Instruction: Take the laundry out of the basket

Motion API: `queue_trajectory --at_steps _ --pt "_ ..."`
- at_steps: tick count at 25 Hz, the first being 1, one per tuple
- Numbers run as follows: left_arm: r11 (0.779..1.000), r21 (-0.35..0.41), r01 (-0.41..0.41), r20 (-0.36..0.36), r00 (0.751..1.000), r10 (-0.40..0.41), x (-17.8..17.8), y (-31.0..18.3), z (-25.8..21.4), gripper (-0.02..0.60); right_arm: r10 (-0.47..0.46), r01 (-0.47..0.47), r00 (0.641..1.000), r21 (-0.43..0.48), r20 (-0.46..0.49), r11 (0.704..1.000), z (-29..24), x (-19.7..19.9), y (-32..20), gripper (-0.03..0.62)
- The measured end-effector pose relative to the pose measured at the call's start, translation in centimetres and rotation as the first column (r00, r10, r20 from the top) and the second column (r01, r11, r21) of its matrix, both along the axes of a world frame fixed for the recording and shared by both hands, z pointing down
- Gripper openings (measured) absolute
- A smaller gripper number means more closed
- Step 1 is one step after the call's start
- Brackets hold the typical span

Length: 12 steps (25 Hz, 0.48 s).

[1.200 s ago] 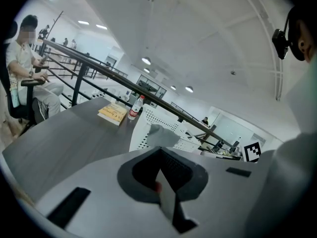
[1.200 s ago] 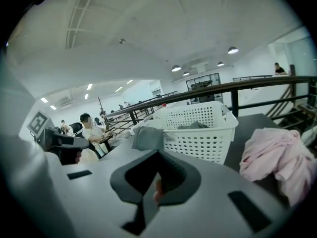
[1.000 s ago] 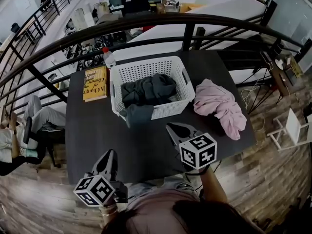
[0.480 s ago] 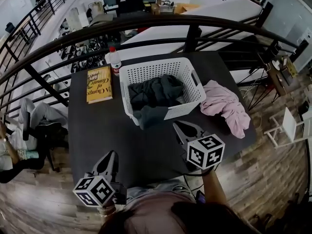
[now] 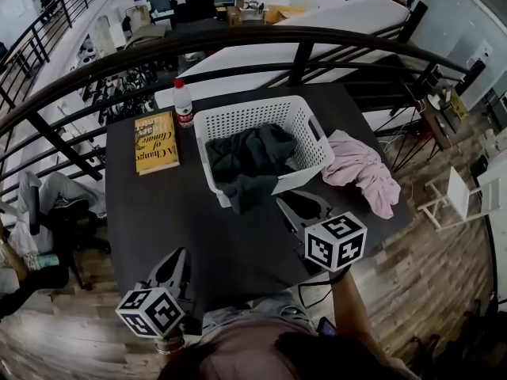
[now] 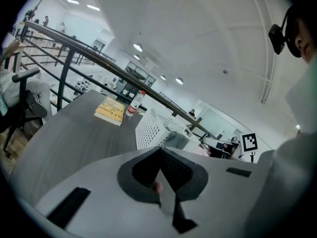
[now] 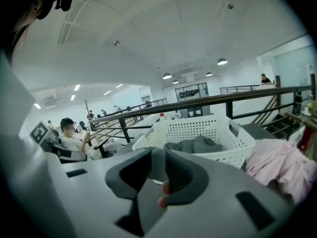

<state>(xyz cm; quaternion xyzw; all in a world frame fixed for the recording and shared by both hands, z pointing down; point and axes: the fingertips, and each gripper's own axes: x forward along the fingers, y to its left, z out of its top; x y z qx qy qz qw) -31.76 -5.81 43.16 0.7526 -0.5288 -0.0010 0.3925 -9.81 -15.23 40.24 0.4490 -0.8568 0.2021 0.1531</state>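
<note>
A white perforated basket [image 5: 310, 135] stands mid-table and holds dark grey laundry [image 5: 249, 150]; one grey piece hangs over its front rim [image 5: 249, 194]. A pink garment [image 5: 360, 169] lies on the table to the right of the basket. My right gripper [image 5: 295, 204] hovers just in front of the basket's near right corner. Its jaws have just been opening and stand slightly apart with nothing between them [image 7: 158, 155]. Ahead of it are the basket [image 7: 198, 128], the grey laundry [image 7: 195, 145] and the pink garment [image 7: 277, 165]. My left gripper [image 5: 176, 256] is low at the table's near edge, its jaws together and empty [image 6: 159, 150].
A yellow book [image 5: 156, 141] and a red-capped bottle [image 5: 183, 105] sit left of the basket. A black railing [image 5: 238, 42] curves behind the dark table [image 5: 158, 212], with a drop to a lower floor beyond. A person sits on a chair at far left [image 5: 47, 204].
My right gripper has risen and come closer to the basket's front corner, and its jaws have parted a little. The left gripper has shifted slightly along the near table edge. The laundry has not moved.
</note>
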Motion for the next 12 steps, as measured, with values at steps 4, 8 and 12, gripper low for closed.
queue_trajectory --at_steps 4,8,12 --pt "1.000 -0.005 -0.011 -0.011 1.000 0.011 -0.6 -0.7 0.4 -0.003 -0.005 0.006 0.999 0.024 -0.039 1.000 -1.1 -0.3 -1.2 0.107" --pt "1.000 -0.020 0.000 -0.021 1.000 -0.001 -1.2 -1.4 1.3 -0.003 -0.017 0.021 0.997 0.041 -0.078 0.999 -2.0 -0.4 -2.7 0.127" --pt "0.999 -0.031 0.024 -0.030 0.999 -0.024 -1.5 -1.8 1.5 -0.003 -0.059 0.063 0.992 0.036 -0.113 0.997 -2.5 -0.6 -4.4 0.159"
